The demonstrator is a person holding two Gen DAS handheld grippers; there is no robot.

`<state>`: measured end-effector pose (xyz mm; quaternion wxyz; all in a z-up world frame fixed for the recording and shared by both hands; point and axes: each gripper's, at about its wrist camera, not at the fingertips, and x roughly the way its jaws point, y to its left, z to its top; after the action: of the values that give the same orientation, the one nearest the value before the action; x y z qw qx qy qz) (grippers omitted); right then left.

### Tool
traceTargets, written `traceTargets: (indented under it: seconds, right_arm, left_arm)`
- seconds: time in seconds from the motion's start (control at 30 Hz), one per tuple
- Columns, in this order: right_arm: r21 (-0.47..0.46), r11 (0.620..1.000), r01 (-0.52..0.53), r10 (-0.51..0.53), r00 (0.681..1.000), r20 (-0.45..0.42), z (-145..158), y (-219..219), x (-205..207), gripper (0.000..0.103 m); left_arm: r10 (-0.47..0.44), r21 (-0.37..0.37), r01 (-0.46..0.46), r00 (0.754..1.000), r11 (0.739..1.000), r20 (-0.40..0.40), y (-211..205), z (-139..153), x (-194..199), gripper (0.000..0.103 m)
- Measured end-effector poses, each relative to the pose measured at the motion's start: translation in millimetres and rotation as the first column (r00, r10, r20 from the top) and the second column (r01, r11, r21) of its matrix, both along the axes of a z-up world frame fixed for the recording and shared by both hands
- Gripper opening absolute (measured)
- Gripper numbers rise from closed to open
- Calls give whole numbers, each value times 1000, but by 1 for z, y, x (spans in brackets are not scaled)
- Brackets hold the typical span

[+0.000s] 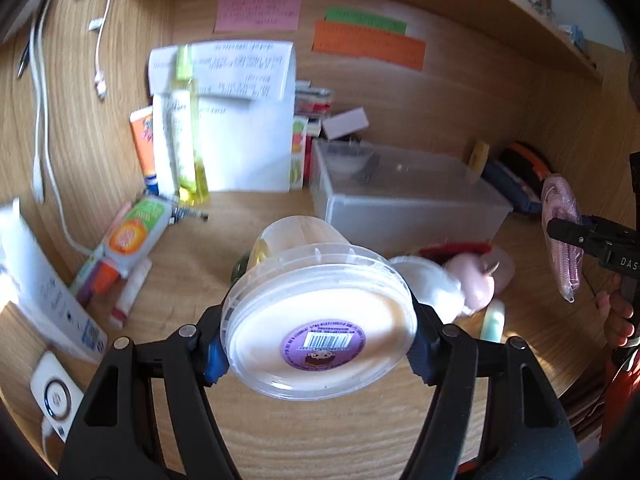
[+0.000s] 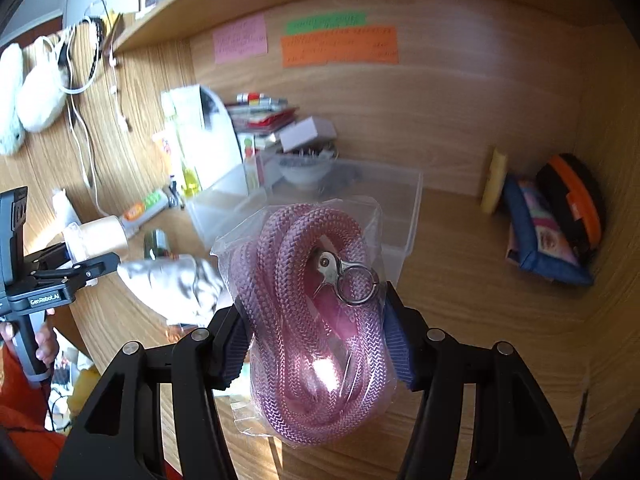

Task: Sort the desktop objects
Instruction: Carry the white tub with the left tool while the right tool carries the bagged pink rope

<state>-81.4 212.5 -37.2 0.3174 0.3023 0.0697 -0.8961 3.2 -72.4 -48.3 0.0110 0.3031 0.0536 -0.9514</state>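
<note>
the round translucent plastic tub (image 1: 320, 320) has a creamy white base with a purple barcode sticker (image 1: 323, 347). the coiled pink braided rope (image 2: 312, 320) in clear wrap shows a herringbone weave. pink (image 2: 240, 43), green (image 2: 326, 22) and orange (image 2: 340, 51) paper notes line the wood-grain back panel (image 2: 460, 112).

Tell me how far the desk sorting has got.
Done: the clear bin shows only a bowl at its back. In hand: the left tool grips a lidded tub; the right tool grips a bagged pink cord. Left: tubes, a crumpled cloth and pouches on the desk.
</note>
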Motion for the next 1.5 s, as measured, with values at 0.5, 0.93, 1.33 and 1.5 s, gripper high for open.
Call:
traceTargets:
  seconds: [0.5, 0.93, 1.33, 1.5]
  right_arm:
    - [-77, 997, 17, -23, 996, -81, 39, -12, -35, 55]
    - [-63, 998, -8, 4, 998, -57, 53, -42, -91, 55]
    - [76, 996, 54, -53, 998, -20, 17, -73, -139, 55]
    - [111, 992, 54, -64, 994, 85, -12, -73, -162, 55]
  left_arm:
    - [-114, -8, 114, 990, 994, -81, 5, 57, -67, 69]
    - [-187, -4, 187, 982, 982, -36, 26, 63, -144, 69]
    - [-234, 21, 233, 969, 972, 85, 44, 22, -203, 69]
    - [-238, 43, 234, 961, 971, 143, 43, 0, -214, 69]
